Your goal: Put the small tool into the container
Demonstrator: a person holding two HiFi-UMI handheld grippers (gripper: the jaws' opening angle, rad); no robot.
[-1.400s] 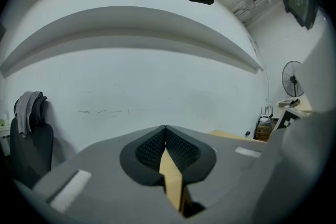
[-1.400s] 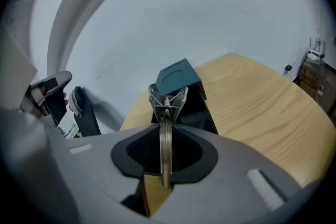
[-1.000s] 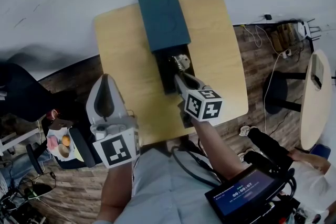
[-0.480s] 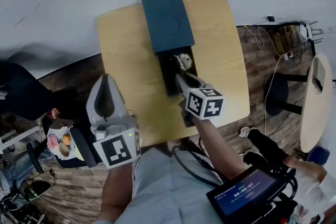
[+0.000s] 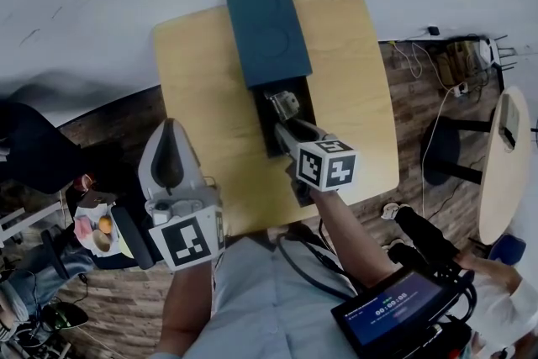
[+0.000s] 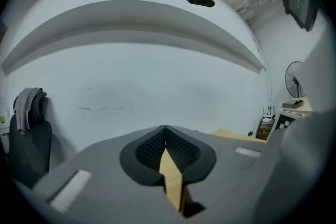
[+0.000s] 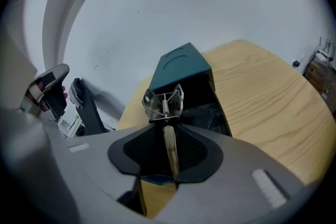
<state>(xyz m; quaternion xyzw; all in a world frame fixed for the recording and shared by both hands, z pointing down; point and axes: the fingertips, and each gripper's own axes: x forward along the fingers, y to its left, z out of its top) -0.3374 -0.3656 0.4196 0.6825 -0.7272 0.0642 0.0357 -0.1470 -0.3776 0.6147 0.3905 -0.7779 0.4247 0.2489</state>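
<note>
A dark teal container (image 5: 265, 29) lies on the wooden table (image 5: 197, 80), its lid slid back over a black open well (image 5: 290, 118). The small tool (image 5: 284, 103) has a metal wire-frame head (image 7: 164, 102) and a pale handle (image 7: 170, 152). It hangs over the open well. My right gripper (image 5: 288, 129) points down at the well. Its jaws have just been opening and the handle still lies between them, the pads standing off it. My left gripper (image 5: 168, 134) stays off the table's near left corner, its jaws (image 6: 165, 128) shut on nothing.
A black office chair (image 5: 34, 151) stands at the left, also seen past the table's edge (image 7: 86, 107). A round side table (image 5: 504, 155) and floor cables (image 5: 420, 59) are at the right. A screen device (image 5: 395, 315) sits near my right arm.
The right gripper's jaws have parted, and the tool's head has slipped a little down and left toward the open well. The left gripper has kept still.
</note>
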